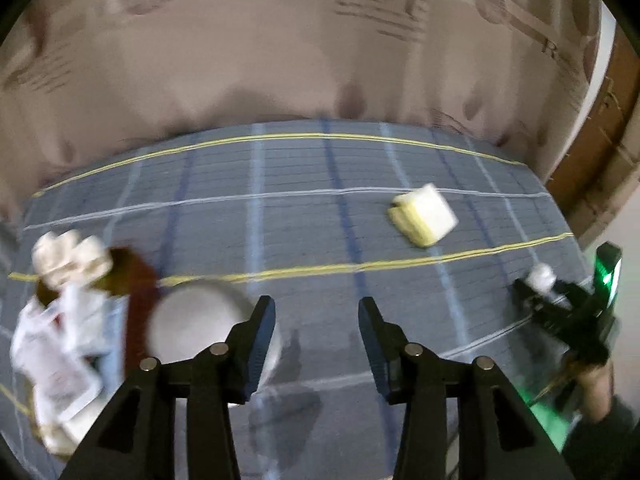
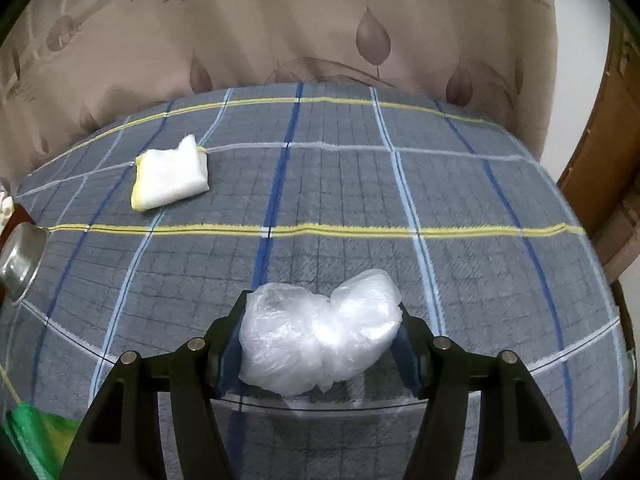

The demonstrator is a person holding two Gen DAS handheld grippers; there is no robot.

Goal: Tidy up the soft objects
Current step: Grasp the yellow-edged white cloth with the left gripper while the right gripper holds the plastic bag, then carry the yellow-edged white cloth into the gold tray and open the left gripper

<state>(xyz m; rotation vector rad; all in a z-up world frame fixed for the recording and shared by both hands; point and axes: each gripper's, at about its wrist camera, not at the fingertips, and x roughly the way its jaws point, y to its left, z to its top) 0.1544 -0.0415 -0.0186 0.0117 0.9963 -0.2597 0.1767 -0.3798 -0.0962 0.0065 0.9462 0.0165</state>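
My right gripper (image 2: 320,340) is shut on a crumpled clear plastic bag (image 2: 320,340), held over the blue plaid tablecloth (image 2: 340,184). A folded white cloth with a yellow edge (image 2: 170,174) lies on the table at the far left; it also shows in the left wrist view (image 1: 424,214). My left gripper (image 1: 316,332) is open and empty over the table. The right gripper (image 1: 560,308) shows at the right of the left wrist view with the white bag (image 1: 541,278) in it.
A metal bowl (image 1: 200,328) sits just left of my left gripper and shows at the left edge of the right wrist view (image 2: 20,260). Crumpled white items (image 1: 68,260) and printed plastic (image 1: 56,360) lie left of it. A curtain (image 2: 320,20) hangs behind. Something green (image 2: 28,432) lies at the lower left.
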